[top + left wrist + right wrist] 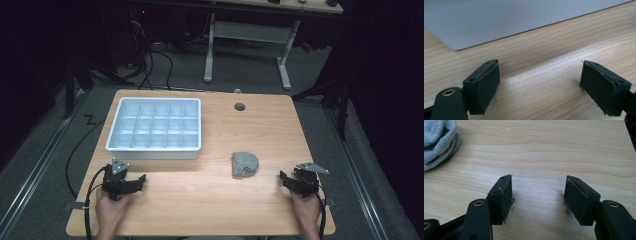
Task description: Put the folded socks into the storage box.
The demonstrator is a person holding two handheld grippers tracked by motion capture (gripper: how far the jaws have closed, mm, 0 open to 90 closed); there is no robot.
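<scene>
With both my jaws wide and empty, the grey sock bundle (245, 164) lies just left and slightly far of my right gripper (286, 178), well right of my left gripper (141, 180).

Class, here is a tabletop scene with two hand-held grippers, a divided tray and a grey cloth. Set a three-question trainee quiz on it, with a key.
1. True or false: the grey cloth lies inside the white tray.
2. Which gripper is nearer the cloth: A left gripper, B right gripper?
3. Fill in: both grippers' jaws are ____, with nothing between them.

Key: 1 false, it lies on the wooden table, apart from the tray; 2 B; 3 open.
</scene>
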